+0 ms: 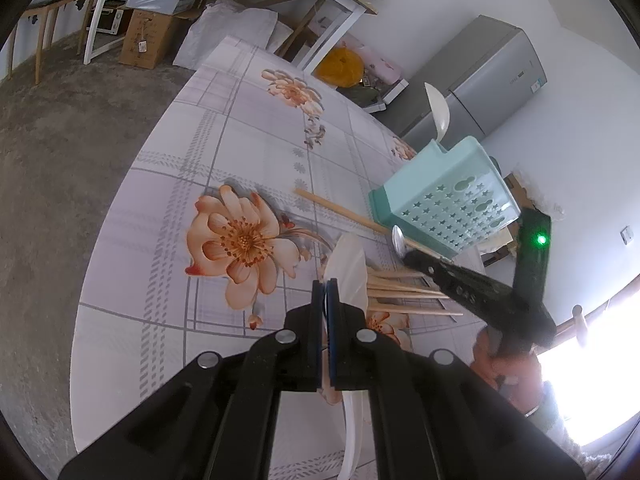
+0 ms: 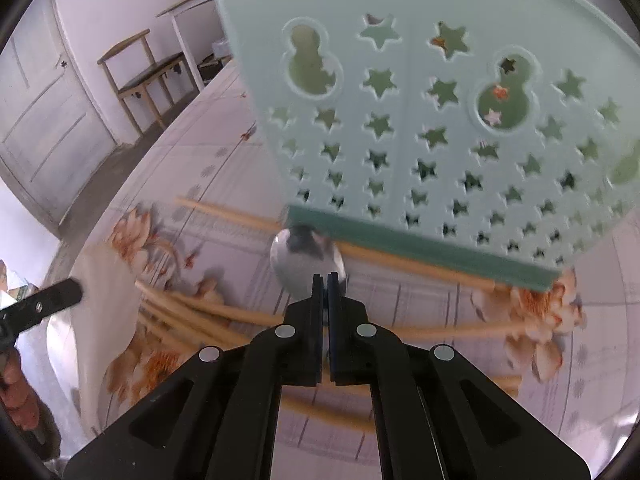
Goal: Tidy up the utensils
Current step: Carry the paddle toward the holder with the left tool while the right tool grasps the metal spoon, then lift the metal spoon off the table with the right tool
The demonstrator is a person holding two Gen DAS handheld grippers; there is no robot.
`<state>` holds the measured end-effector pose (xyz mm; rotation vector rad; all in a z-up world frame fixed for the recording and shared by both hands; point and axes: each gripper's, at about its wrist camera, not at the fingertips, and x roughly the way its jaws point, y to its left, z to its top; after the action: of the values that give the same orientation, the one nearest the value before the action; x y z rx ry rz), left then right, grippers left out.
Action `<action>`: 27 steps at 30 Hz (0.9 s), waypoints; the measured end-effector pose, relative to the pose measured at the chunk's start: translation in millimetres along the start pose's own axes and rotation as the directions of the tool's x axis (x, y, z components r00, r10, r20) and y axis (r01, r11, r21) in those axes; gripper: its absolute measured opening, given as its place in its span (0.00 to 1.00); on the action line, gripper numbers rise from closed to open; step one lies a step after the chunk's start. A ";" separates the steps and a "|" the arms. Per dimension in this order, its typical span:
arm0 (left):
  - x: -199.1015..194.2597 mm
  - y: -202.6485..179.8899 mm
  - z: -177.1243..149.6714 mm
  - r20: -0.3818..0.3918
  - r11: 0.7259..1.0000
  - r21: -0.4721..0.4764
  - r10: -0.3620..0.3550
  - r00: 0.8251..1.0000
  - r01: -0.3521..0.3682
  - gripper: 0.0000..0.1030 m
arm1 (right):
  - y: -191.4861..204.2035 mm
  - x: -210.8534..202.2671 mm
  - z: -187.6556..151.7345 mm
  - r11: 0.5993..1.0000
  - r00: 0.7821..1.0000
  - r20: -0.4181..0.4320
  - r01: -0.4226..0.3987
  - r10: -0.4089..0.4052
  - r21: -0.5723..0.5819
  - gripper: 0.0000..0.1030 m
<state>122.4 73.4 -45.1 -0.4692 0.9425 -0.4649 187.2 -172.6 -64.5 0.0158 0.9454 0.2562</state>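
My left gripper (image 1: pixel 325 285) is shut on the rim of a white plastic spoon (image 1: pixel 349 260), whose handle runs back under the jaws. The same spoon (image 2: pixel 100 300) shows in the right wrist view with the left gripper (image 2: pixel 78 290) at its edge. My right gripper (image 2: pixel 325 280) is shut on a metal spoon (image 2: pixel 298 258), bowl forward, just in front of the foot of the mint star-holed utensil basket (image 2: pixel 420 120). From the left wrist view the right gripper (image 1: pixel 405 254) holds the metal spoon (image 1: pixel 398 237) beside the basket (image 1: pixel 444 200). Several wooden chopsticks (image 1: pixel 404 290) lie loose between the grippers.
A second white spoon (image 1: pixel 438 108) stands in the basket. One chopstick (image 1: pixel 340 209) lies against the basket's foot. The floral tablecloth (image 1: pixel 180 220) ends at a curved left edge above bare floor. A grey fridge (image 1: pixel 480 76) and a wooden chair (image 2: pixel 136 76) stand beyond. A hand (image 1: pixel 504 360) grips the right tool.
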 end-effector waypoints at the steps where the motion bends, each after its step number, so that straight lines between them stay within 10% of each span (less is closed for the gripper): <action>1: 0.0 0.0 -0.2 0.000 1.000 0.000 0.000 1.000 0.000 0.01 | 0.6 -1.5 -3.0 1.000 1.000 -0.009 -0.005 0.005 0.000 0.02; 6: -0.6 -0.7 -0.2 0.000 1.000 0.004 -0.002 1.000 0.002 0.01 | 3.4 -6.1 -10.4 1.000 0.999 -0.032 0.001 -0.001 -0.025 0.05; 12: -0.9 0.1 -0.2 0.002 1.000 0.001 0.000 1.000 0.000 0.01 | 16.8 -8.8 -2.8 0.994 0.999 0.037 0.039 -0.035 -0.103 0.46; 27: 0.4 1.0 1.7 -0.001 1.000 -0.004 0.001 1.000 -0.001 0.01 | 30.9 29.9 25.3 0.990 1.000 -0.012 0.025 -0.027 -0.138 0.46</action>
<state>124.2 74.2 -45.0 -0.4726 0.9449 -0.4627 217.7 -133.5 -69.7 -0.1250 0.9390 0.2974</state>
